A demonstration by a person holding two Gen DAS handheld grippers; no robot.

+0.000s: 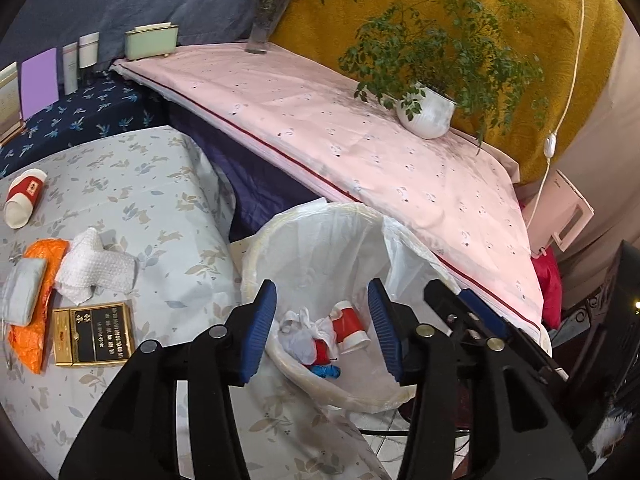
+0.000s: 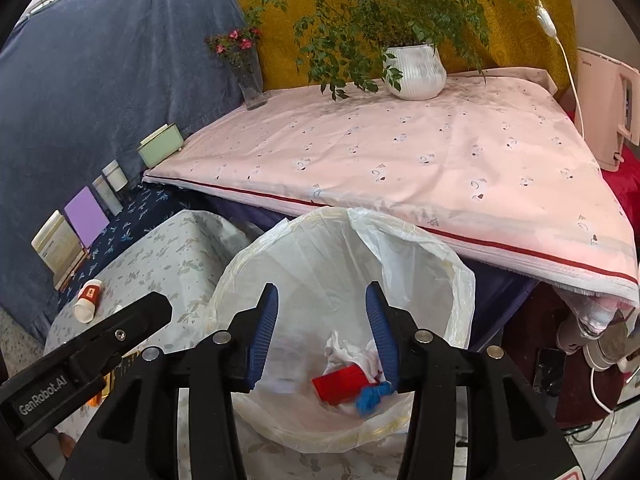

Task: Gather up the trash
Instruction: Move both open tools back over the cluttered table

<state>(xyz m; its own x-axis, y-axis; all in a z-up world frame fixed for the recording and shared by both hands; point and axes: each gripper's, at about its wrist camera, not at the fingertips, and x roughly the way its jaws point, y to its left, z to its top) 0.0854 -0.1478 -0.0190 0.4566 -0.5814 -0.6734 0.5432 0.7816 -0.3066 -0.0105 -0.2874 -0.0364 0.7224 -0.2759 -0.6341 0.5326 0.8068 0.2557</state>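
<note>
Both jaws gape empty over the bin [image 1: 256,264]; reaching for the paper cup [image 1: 25,196] could snag the loose liner [image 2: 400,236].

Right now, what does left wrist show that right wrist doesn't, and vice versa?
Only the left wrist view shows the orange wrapper, the white textured cloth, the gold-edged box and the folded pale pad on the floral table.

Only the right wrist view shows the pink appliance in full and the power strip by the floor.

Both show the lined trash bin holding a red-and-white cup, white crumpled trash and a blue scrap, the red-and-white cup lying on the table, the potted plant, and both grippers open over the bin.
</note>
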